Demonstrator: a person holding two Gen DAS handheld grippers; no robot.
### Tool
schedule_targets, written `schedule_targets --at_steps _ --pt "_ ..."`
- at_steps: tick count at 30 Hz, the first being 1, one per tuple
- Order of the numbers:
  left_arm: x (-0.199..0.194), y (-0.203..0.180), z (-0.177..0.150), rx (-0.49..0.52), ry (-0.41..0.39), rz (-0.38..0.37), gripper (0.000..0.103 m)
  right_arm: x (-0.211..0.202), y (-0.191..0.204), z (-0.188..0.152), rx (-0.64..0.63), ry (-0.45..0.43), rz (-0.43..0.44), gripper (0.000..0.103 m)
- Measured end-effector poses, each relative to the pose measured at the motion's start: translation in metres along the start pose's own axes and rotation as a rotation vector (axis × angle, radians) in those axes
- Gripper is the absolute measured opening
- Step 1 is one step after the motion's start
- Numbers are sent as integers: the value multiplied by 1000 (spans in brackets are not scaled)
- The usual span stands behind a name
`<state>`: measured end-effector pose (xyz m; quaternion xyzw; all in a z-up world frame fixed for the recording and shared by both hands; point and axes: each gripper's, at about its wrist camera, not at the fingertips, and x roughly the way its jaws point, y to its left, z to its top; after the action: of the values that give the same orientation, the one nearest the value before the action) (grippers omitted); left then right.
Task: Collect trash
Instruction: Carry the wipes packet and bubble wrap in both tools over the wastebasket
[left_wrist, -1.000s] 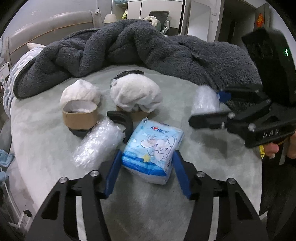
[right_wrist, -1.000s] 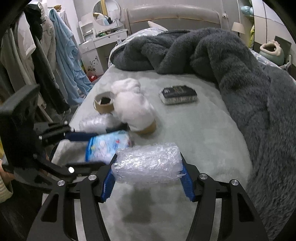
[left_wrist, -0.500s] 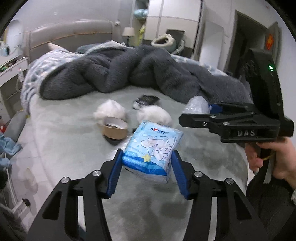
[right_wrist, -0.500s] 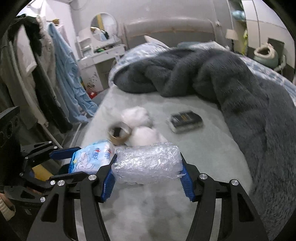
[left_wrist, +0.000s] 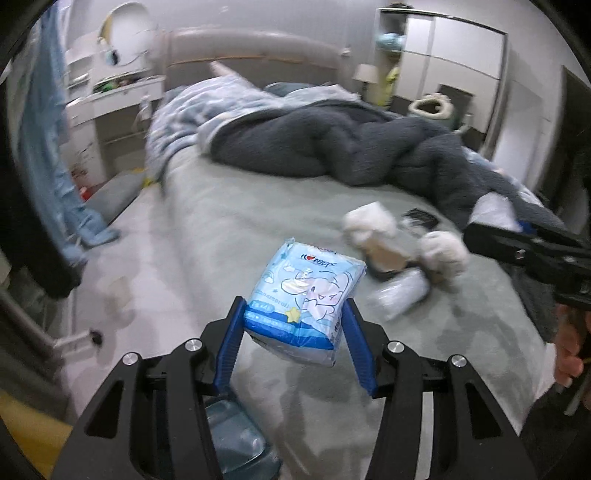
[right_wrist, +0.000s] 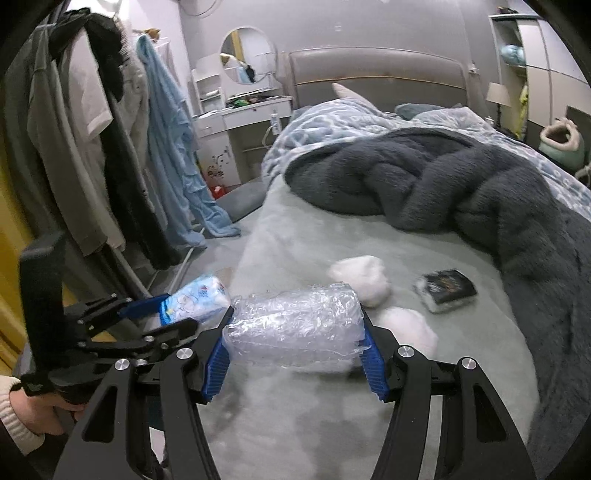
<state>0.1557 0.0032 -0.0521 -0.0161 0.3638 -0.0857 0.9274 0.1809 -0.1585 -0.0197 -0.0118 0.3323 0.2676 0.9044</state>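
My left gripper (left_wrist: 293, 325) is shut on a light-blue tissue packet (left_wrist: 304, 301) with a cartoon print, held clear above the bed. My right gripper (right_wrist: 295, 343) is shut on a roll of clear bubble wrap (right_wrist: 293, 323), also lifted off the bed. In the right wrist view the left gripper (right_wrist: 162, 317) shows at the lower left with the tissue packet (right_wrist: 195, 301) in it. In the left wrist view the right gripper (left_wrist: 532, 240) enters from the right edge with a pale bit of bubble wrap (left_wrist: 493, 210) at its tip. A second bubble wrap piece (left_wrist: 400, 295) lies on the bed.
On the pale green bed (left_wrist: 229, 229) lie white fluffy wads (right_wrist: 364, 275), a cardboard tape roll (left_wrist: 384, 254) and a small dark packet (right_wrist: 445, 290). A dark grey blanket (right_wrist: 461, 184) is heaped behind. Clothes (right_wrist: 92, 147) hang at the left, a blue bin (left_wrist: 236, 439) sits below.
Both grippers have risen and pulled back from the bed with their loads. The left view has swung left, so the wads and tape roll now lie at the right.
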Motion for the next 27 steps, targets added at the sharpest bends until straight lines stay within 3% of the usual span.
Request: schedule_targets --at_steps 4,14,27 --pt "-2 18 -8 6 14 71 55 13 23 4 -35 23 27 62" --pt "5 76 -32 -76 123 153 55 59 71 15 -61 82 99 62" --pt "21 136 -76 -218 330 167 55 127 141 -2 -164 223 187 62"
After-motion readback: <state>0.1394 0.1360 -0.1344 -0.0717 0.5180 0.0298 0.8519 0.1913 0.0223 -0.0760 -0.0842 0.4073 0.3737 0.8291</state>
